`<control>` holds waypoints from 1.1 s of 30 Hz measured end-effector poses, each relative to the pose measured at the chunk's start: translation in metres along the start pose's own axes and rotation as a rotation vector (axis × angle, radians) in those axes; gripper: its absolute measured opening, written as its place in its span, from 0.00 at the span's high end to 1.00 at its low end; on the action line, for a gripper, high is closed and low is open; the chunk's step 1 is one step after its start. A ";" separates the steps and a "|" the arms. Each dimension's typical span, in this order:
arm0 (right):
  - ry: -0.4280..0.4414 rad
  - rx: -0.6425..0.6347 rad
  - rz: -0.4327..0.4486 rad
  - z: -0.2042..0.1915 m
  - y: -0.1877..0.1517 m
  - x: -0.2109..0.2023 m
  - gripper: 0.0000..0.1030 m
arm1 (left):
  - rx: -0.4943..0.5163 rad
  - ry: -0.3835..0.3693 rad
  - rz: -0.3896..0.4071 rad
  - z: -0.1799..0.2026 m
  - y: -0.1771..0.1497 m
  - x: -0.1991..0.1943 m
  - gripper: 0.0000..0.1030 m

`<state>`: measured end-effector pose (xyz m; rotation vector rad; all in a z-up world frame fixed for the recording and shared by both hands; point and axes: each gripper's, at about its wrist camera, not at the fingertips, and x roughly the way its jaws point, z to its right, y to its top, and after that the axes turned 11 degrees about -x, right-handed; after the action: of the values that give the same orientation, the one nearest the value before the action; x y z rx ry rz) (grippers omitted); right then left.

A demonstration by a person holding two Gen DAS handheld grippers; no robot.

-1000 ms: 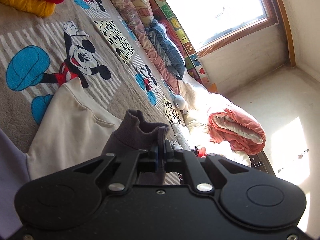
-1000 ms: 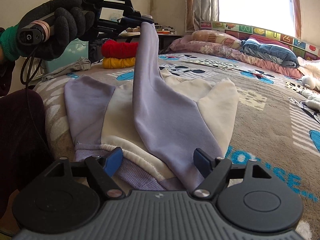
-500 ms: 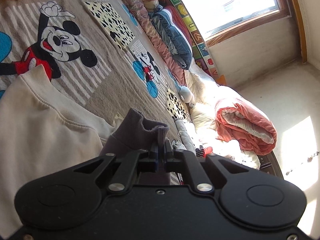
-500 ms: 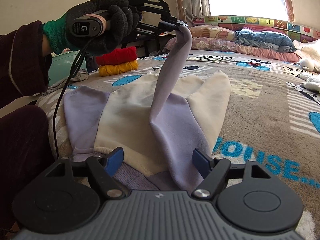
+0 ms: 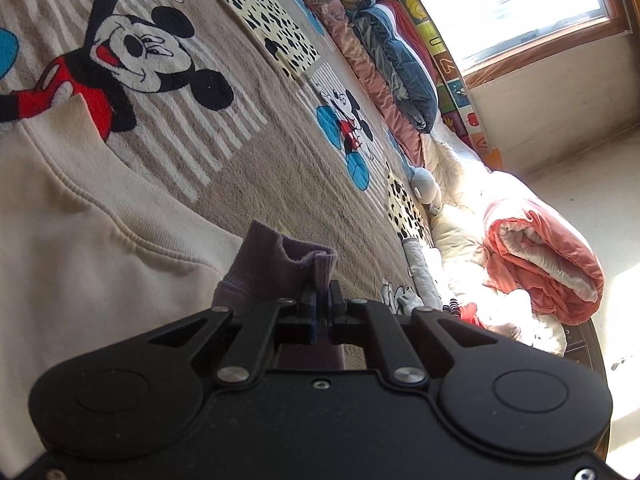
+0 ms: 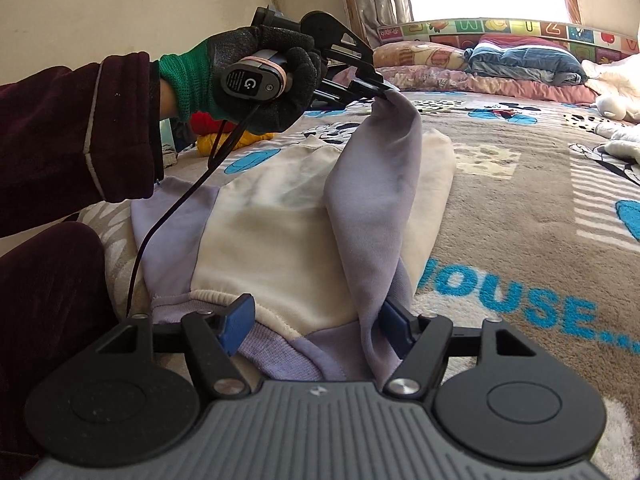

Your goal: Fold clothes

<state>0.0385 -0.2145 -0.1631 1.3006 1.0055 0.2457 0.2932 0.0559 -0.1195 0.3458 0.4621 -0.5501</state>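
Sweatshirt (image 6: 288,240), cream and lilac, lies flat on the bed's cartoon blanket (image 6: 520,200), barely folded. Left gripper (image 6: 386,94) jaws are clamped on the lilac sleeve cuff (image 5: 286,262), lifting it across the body. Right gripper (image 6: 316,322) jaws are closing around the hem, not yet pressing. Both sleeves and the body fold look undone.

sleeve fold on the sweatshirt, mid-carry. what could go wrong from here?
1. The left hand-held gripper is shut on only the edge of the lavender cuff; the sleeve may slip out before it lies across the cream body.
2. The right hand-held gripper is closing with hem and sleeve fabric between its pads, not yet pinned, so it may bunch both layers.
3. The cable hangs over the sweatshirt and could drag it.
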 end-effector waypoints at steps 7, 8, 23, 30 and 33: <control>0.000 -0.008 -0.002 -0.002 0.001 0.000 0.33 | 0.038 0.052 -0.013 0.001 -0.004 0.017 0.98; -0.004 -0.022 -0.002 -0.004 0.001 -0.001 0.33 | 0.049 0.062 -0.016 0.002 -0.005 0.020 0.98; -0.011 -0.148 -0.044 -0.021 0.002 0.006 0.33 | 0.166 0.158 -0.021 0.018 -0.016 0.046 0.97; -0.019 -0.100 -0.035 -0.014 0.003 0.003 0.33 | 0.222 0.113 -0.001 0.022 -0.015 0.039 0.61; -0.039 -0.094 -0.032 -0.009 0.005 -0.003 0.30 | 0.275 0.113 0.021 0.024 -0.014 0.031 0.61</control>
<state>0.0315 -0.2090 -0.1569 1.1984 0.9700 0.2394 0.3161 0.0216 -0.1175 0.6471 0.4917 -0.5770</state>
